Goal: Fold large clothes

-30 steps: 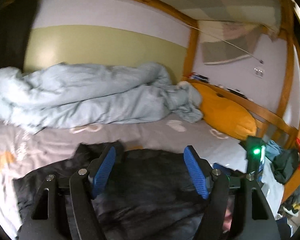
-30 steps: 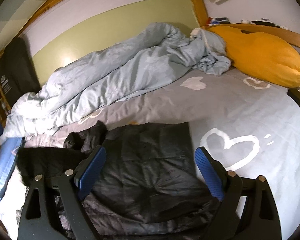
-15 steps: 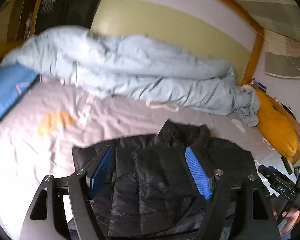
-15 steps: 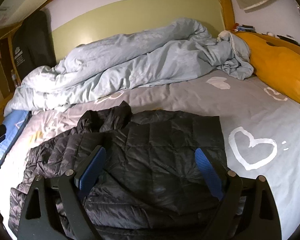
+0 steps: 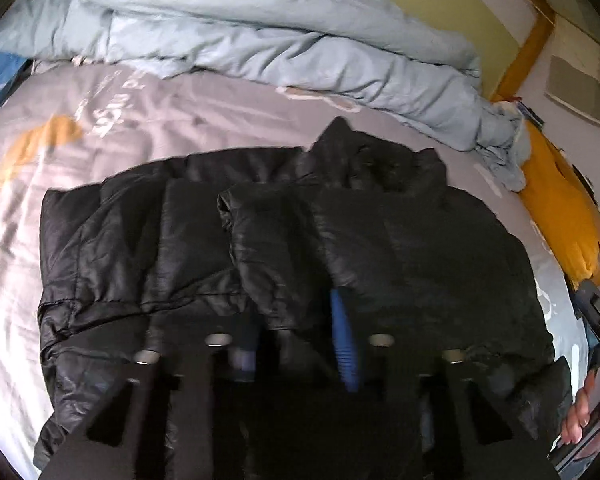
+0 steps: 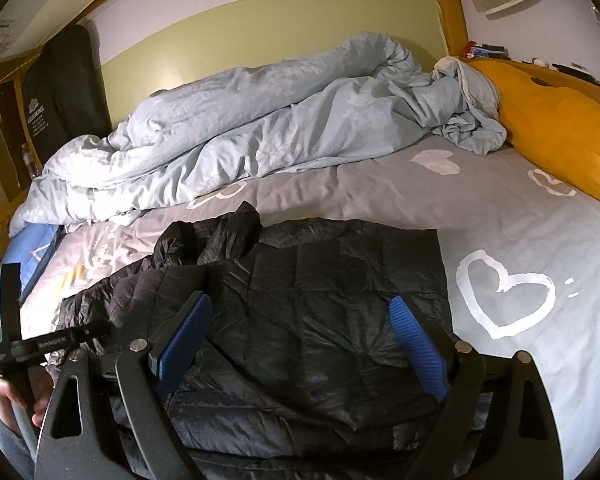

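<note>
A black puffer jacket [image 5: 420, 248] lies spread on the grey bed sheet [image 5: 148, 120], collar toward the far side. In the left wrist view my left gripper [image 5: 294, 336] is low over the jacket's near part. Its jaws are closing, with a puffy fold of the jacket pinched between the blue pads [image 5: 342, 344]. In the right wrist view the jacket [image 6: 320, 280] fills the foreground. My right gripper [image 6: 300, 344] stands open just above it, pads wide apart, holding nothing.
A crumpled light-blue duvet [image 6: 260, 128] runs along the far wall. An orange pillow [image 6: 552, 132] lies at the right against the wooden bed frame [image 5: 520, 52]. A person's hand [image 6: 4, 396] holds the left tool at the left edge. Heart prints mark the sheet [image 6: 540, 216].
My left gripper dropped toward the jacket and its jaws narrowed onto a fold of it. The right gripper stayed open and hardly moved. The left tool came into the right view's left edge.
</note>
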Motion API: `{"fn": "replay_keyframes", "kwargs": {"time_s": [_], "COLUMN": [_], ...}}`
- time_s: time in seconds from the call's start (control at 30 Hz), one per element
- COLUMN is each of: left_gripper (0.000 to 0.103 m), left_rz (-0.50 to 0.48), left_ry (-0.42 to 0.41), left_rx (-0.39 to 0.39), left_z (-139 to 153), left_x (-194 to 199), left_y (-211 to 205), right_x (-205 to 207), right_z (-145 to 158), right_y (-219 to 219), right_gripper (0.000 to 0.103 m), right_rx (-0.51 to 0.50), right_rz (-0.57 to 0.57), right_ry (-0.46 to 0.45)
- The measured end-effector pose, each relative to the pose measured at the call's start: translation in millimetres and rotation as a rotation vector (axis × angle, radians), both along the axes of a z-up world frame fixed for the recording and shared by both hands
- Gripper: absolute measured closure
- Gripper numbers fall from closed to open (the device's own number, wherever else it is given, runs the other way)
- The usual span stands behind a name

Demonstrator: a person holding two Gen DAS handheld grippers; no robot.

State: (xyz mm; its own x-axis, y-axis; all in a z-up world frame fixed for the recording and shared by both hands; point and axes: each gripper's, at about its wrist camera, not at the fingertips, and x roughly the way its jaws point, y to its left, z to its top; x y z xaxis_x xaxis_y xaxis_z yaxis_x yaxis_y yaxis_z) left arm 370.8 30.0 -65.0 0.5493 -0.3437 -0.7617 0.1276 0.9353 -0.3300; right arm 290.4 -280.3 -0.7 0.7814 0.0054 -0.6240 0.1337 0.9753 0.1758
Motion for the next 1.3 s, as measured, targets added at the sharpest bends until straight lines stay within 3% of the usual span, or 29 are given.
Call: {"fn": "replay_keyframes", "kwargs": {"time_s": [0.13,0.27,0.47,0.67,0.73,0.77,0.83,0.9,1.1,1.3], "left_gripper": [0.091,0.092,0.092,0.092,0.083,0.078,0.049,0.038,0.028,0.024], "left_rz": [-0.031,-0.115,-0.326,-0.436,-0.454,-0.457,-0.443,-0.430,-0.329,-0.100], "left_ry": [-0.068,-0.145,-0.268,-0.257,-0.229,-0.223,-0.242,-0.296,-0.363,-0.348], "left_rx": [0.019,-0.050,-0.056,-0.082,-0.098,-0.098,-0.080,-0.079,-0.085,0.077], "left_z": [25,66,119,117,110,107,105,108,120,102], "left_x": [-5,-17,-40,-41,-40,-41,-45,-52,-64,-59], "left_y": [-28,-68,-166,-235,-247,-248,-246,-240,-182,-97], "right_x": [-1,-3,-8,-15,-17,-17,-18,-18,-9,14], "right_z": [1,4,5,10,12,13,13,12,2,-17], "right_y": [-15,-33,-65,-89,-94,-97,-100,-102,-95,-70], "right_gripper": [0.013,0.013,0.013,0.013,0.013,0.013,0.013,0.013,0.013,0.013], "right_rx": [0.028,0.060,0.124,0.129,0.117,0.114,0.115,0.127,0.159,0.153], "right_rz": [-0.024,-0.059,-0.121,-0.192,-0.207,-0.214,-0.225,-0.228,-0.174,-0.078], "right_ry": [0.000,-0.008,-0.015,-0.035,-0.040,-0.042,-0.045,-0.044,-0.021,0.040]}}
